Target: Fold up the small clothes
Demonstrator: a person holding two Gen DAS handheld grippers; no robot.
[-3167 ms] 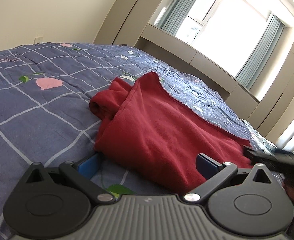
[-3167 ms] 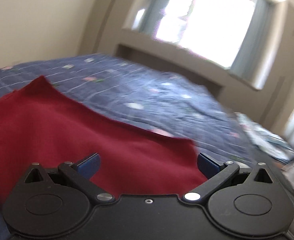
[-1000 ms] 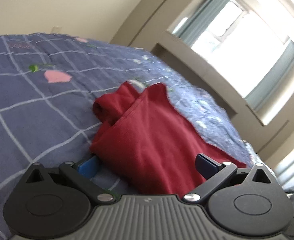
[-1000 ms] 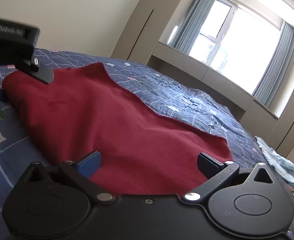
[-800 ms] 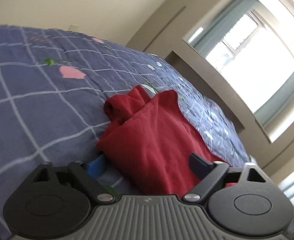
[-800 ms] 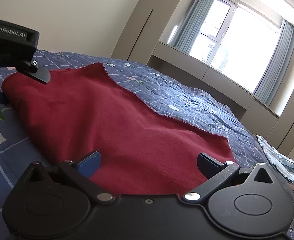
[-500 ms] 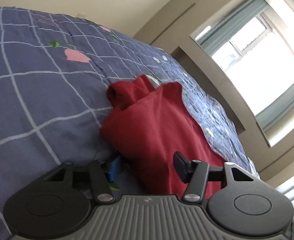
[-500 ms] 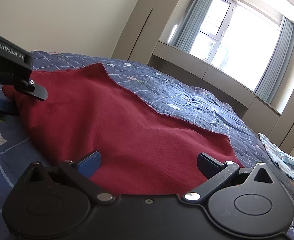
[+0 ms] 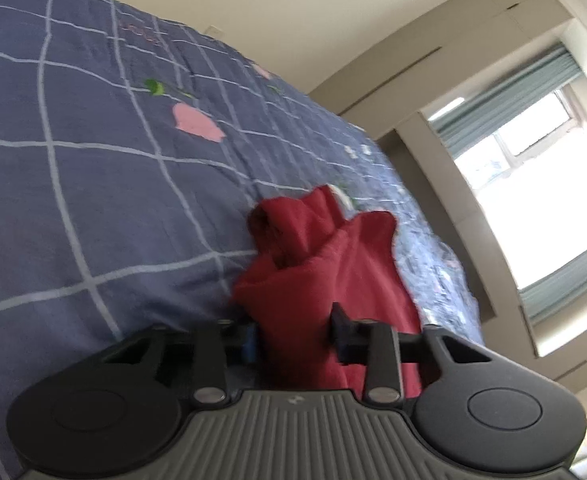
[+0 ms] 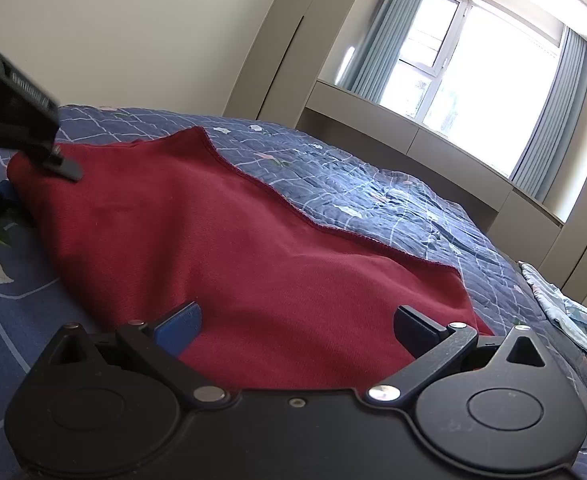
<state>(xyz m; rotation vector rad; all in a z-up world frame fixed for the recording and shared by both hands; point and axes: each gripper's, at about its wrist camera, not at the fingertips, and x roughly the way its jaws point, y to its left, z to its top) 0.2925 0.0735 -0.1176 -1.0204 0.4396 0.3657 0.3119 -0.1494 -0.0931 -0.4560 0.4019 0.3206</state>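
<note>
A dark red garment (image 10: 233, 248) lies partly folded on the blue checked bedspread (image 9: 93, 184). In the left wrist view its bunched end (image 9: 313, 264) rises between the fingers of my left gripper (image 9: 293, 340), which is shut on the cloth's near edge. My right gripper (image 10: 293, 328) is open, its two blue-padded fingers spread over the garment's near edge, gripping nothing. The left gripper's body (image 10: 13, 120) shows at the far left of the right wrist view, at the garment's other end.
The bed fills both views. A window with grey-blue curtains (image 10: 473, 72) and a beige ledge (image 10: 413, 136) stand behind it. A crumpled light-blue cloth (image 10: 565, 312) lies at the bed's far right edge. Beige wall and wardrobe panels lie beyond.
My left gripper has closed from wide open onto the red garment's edge and tilted, lifting the cloth. My right gripper has stayed open and almost still.
</note>
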